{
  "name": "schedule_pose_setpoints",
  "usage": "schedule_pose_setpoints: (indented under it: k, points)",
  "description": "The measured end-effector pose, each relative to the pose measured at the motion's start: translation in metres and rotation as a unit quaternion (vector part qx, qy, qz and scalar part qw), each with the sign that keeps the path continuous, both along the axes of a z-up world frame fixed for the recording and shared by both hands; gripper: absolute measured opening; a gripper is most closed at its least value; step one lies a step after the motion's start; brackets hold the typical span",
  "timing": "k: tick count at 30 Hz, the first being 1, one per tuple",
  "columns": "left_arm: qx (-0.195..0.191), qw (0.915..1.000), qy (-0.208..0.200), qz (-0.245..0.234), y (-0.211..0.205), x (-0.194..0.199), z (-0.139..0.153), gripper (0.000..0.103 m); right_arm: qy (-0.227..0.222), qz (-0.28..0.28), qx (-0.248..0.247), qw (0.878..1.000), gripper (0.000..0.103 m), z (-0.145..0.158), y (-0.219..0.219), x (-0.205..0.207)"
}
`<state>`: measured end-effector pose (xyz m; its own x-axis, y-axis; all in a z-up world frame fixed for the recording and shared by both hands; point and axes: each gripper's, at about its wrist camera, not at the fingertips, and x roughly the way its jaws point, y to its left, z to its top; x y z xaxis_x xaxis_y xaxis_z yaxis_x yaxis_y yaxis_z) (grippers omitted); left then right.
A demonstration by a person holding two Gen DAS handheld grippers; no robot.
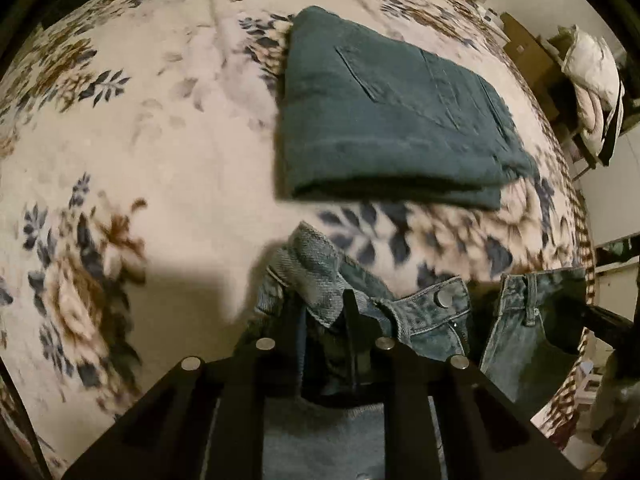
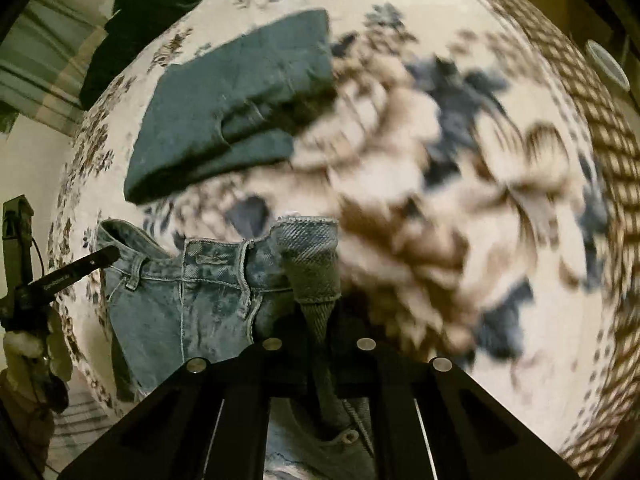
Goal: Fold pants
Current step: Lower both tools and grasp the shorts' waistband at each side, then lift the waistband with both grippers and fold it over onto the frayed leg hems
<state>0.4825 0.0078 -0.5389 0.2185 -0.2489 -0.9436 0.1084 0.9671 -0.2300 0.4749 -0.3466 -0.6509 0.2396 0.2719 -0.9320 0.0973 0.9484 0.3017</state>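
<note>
- The jeans (image 1: 424, 312) are hanging above the bed (image 1: 160, 152), stretched between the two grippers.
- The left gripper (image 1: 344, 320) is holding one end of the waistband; the right gripper (image 2: 320, 320) is holding the other.
- The folded pants (image 1: 384, 120) are lying on the bed, beyond the jeans.
- A pillow (image 1: 592, 76) is sitting off the bed's far right edge.

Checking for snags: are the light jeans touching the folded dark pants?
Apart. In the left wrist view a strip of floral bedspread shows between the light jeans and the folded dark pants; the right wrist view shows the same gap.
</note>
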Motion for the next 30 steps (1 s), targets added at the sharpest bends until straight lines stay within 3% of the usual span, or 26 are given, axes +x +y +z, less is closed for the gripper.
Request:
schedule_pose_setpoints:
  k: [3, 5, 7, 9, 10, 11, 12, 14, 17, 19, 20, 21, 22, 24, 25, 26, 28, 30]
  points:
    - [0.002, 0.9999, -0.008, 0.005, 0.002, 0.014, -0.006, 0.013, -0.009, 0.008, -0.008, 1.0, 0.007, 0.006, -0.002, 0.024]
    - [0.002, 0.9999, 0.013, 0.008, -0.005, 0.021, -0.027, 0.018, -0.002, 0.017, -0.029, 0.999, 0.008, -0.001, -0.003, 0.037]
    - [0.007, 0.9993, 0.034, 0.014, -0.002, 0.022, -0.04, 0.024, 0.046, 0.033, -0.047, 0.997, 0.02, -0.024, -0.001, 0.045]
    - [-0.022, 0.9986, 0.039, 0.027, 0.004, 0.018, -0.035, 0.033, 0.085, 0.031, -0.047, 0.995, 0.046, -0.036, -0.007, 0.047]
    - [-0.024, 0.9983, 0.037, 0.038, 0.008, 0.013, -0.027, 0.052, 0.091, 0.025, -0.033, 0.995, 0.051, -0.035, -0.011, 0.045]
    - [-0.025, 0.9982, 0.03, 0.046, 0.012, 0.008, -0.02, 0.082, 0.097, 0.014, -0.023, 0.995, 0.062, -0.031, -0.017, 0.04]
    - [-0.03, 0.9981, 0.022, 0.049, 0.015, 0.002, -0.013, 0.092, 0.1, 0.007, -0.026, 0.995, 0.066, -0.026, -0.021, 0.032]
    - [-0.032, 0.9976, 0.005, 0.061, 0.025, -0.017, -0.001, 0.095, 0.108, -0.002, -0.025, 0.994, 0.067, -0.018, -0.029, 0.013]
    - [-0.026, 0.9963, 0.027, 0.078, 0.037, -0.042, -0.01, 0.095, 0.159, -0.028, -0.021, 0.987, 0.073, -0.022, -0.046, -0.036]
    - [-0.019, 0.9948, 0.057, 0.082, 0.043, -0.065, -0.026, 0.095, 0.193, -0.032, -0.023, 0.98, 0.072, -0.036, -0.051, -0.064]
    - [-0.017, 0.9929, 0.079, 0.087, 0.045, -0.078, -0.039, 0.095, 0.208, -0.033, -0.015, 0.977, 0.058, -0.044, -0.051, -0.079]
    - [-0.011, 0.991, 0.096, 0.093, 0.047, -0.087, -0.051, 0.095, 0.214, -0.033, -0.001, 0.976, 0.024, -0.05, -0.048, -0.096]
    - [-0.012, 0.9884, 0.117, 0.096, 0.05, -0.097, -0.065, 0.093, 0.209, -0.036, 0.0, 0.977, 0.013, -0.05, -0.047, -0.105]
    - [-0.016, 0.9862, 0.137, 0.091, 0.05, -0.109, -0.079, 0.087, 0.192, -0.049, 0.012, 0.98, 0.009, -0.036, -0.047, -0.12]
    - [-0.014, 0.9875, 0.134, 0.082, 0.05, -0.117, -0.081, 0.075, 0.182, -0.054, 0.009, 0.982, 0.009, -0.023, -0.049, -0.126]
    - [-0.002, 0.9891, 0.128, 0.073, 0.049, -0.121, -0.082, 0.069, 0.176, -0.06, 0.0, 0.983, 0.009, -0.011, -0.052, -0.134]
    - [0.01, 0.9898, 0.128, 0.062, 0.049, -0.128, -0.082, 0.069, 0.185, -0.071, -0.018, 0.98, 0.009, 0.002, -0.063, -0.148]
    - [0.028, 0.9901, 0.124, 0.059, 0.047, -0.131, -0.077, 0.069, 0.239, -0.061, 0.005, 0.969, 0.014, -0.007, -0.067, -0.149]
